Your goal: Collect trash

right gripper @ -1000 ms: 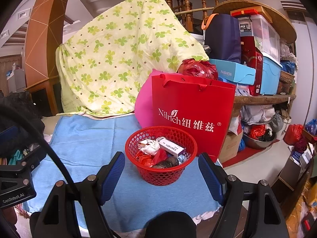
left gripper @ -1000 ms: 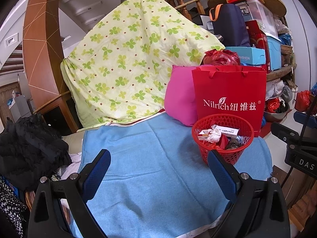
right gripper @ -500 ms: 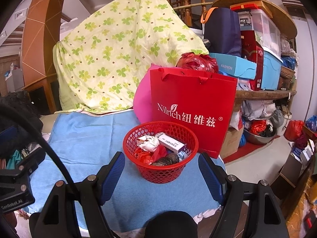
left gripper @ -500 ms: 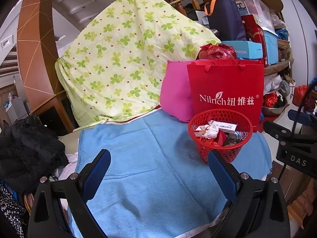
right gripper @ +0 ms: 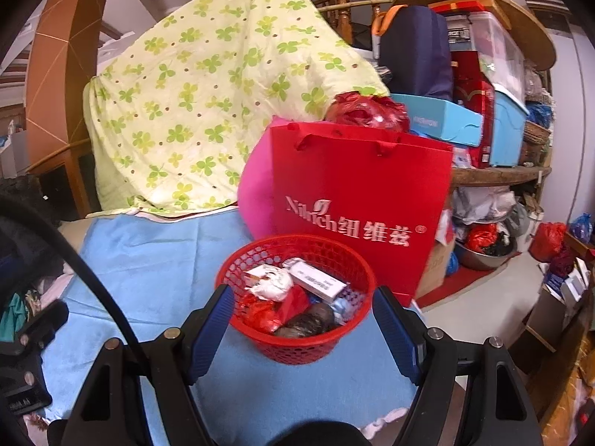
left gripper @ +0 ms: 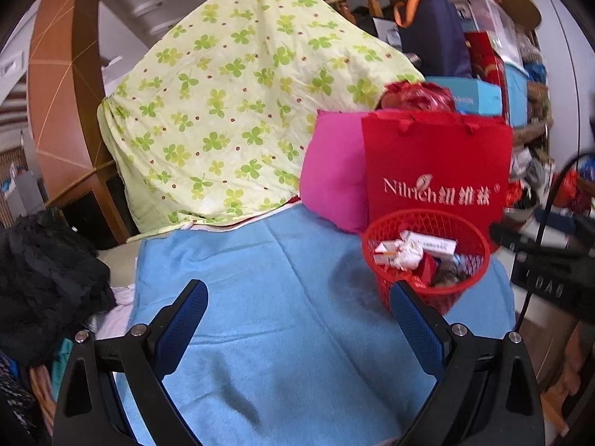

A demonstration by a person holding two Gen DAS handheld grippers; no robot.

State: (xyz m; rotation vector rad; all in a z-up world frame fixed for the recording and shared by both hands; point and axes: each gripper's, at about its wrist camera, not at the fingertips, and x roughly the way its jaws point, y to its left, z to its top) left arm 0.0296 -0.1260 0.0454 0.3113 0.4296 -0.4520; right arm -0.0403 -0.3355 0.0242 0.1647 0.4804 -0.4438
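Observation:
A red mesh basket (right gripper: 297, 349) stands on the blue cloth (right gripper: 148, 260). It holds trash: a crumpled white paper (right gripper: 273, 285), a white box (right gripper: 318, 283), red wrappers (right gripper: 267, 312) and a dark lump (right gripper: 308, 321). My right gripper (right gripper: 303, 330) is open and empty, its fingers on either side of the basket's near wall. My left gripper (left gripper: 297, 319) is open and empty over the cloth, with the basket (left gripper: 427, 290) just beyond its right finger.
A red paper bag (right gripper: 357, 200) and a pink cushion (right gripper: 256, 193) stand behind the basket. A clover-print quilt (left gripper: 230, 104) rises at the back. Cluttered shelves (right gripper: 498, 174) are on the right, black clothing (left gripper: 44, 278) on the left.
Both grippers have moved forward toward the basket. The basket now sits between the right gripper's fingers. Both stay open and empty.

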